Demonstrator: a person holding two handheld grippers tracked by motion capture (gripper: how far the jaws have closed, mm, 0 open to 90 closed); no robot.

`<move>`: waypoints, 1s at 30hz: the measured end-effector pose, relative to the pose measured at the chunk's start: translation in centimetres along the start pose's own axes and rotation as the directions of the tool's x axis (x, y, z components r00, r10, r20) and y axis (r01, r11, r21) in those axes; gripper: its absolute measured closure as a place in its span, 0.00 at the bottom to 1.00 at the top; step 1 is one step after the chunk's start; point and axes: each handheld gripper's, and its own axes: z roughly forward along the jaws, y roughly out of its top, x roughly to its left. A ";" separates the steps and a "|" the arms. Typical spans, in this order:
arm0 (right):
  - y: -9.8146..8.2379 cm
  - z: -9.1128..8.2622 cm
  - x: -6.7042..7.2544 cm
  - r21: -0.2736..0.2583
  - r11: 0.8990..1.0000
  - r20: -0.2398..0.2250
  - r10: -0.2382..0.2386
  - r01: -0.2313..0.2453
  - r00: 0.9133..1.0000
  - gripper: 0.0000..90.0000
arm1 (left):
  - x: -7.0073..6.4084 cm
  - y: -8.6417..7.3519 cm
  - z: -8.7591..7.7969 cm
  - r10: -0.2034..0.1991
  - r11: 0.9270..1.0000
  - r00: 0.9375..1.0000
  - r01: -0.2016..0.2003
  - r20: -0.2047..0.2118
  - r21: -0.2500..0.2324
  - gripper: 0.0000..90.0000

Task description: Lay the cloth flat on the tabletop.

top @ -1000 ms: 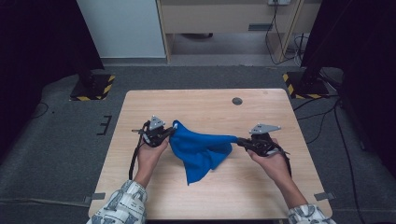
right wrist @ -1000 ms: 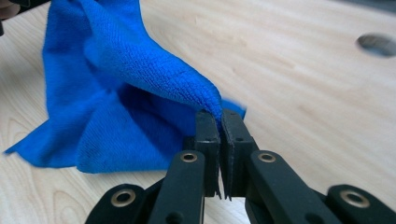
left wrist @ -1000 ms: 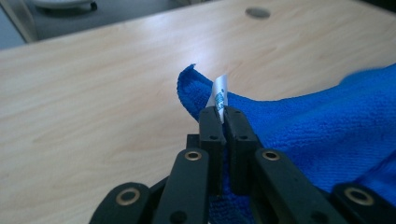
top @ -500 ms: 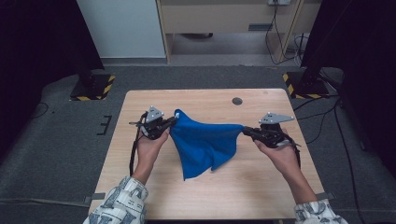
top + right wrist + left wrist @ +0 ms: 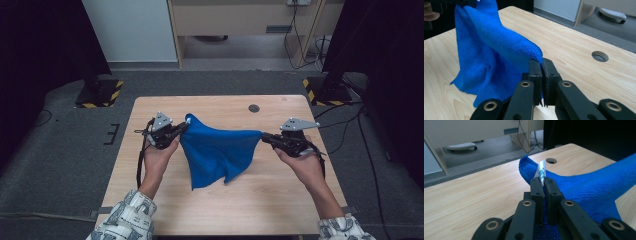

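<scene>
A blue cloth (image 5: 217, 152) hangs stretched between my two grippers above the wooden table (image 5: 150, 107). My left gripper (image 5: 184, 127) is shut on the cloth's left corner, where a small white label (image 5: 541, 170) sticks up between the jaws. In the left gripper view the left gripper (image 5: 543, 182) pinches the blue cloth (image 5: 594, 185) tight. My right gripper (image 5: 263, 136) is shut on the opposite corner. The right gripper view has the right gripper (image 5: 541, 62) clamped on the blue cloth (image 5: 491, 50), whose lower folds drape down to the tabletop.
A round cable hole (image 5: 254, 108) sits in the table's far right part. Black stands with yellow-striped bases (image 5: 100, 92) flank the table on the floor. A cabinet (image 5: 235, 20) stands beyond the far edge.
Both grippers have risen and moved apart, lifting the cloth and pulling its top edge taut. The cloth now hangs as a spread sheet instead of a bunched heap.
</scene>
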 end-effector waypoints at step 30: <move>1.2 -4.2 -0.1 -0.037 0.999 0.024 -0.008 0.009 1.000 0.97 | -3.2 2.1 -3.4 0.080 0.991 0.996 -0.076 0.029 -0.114 0.95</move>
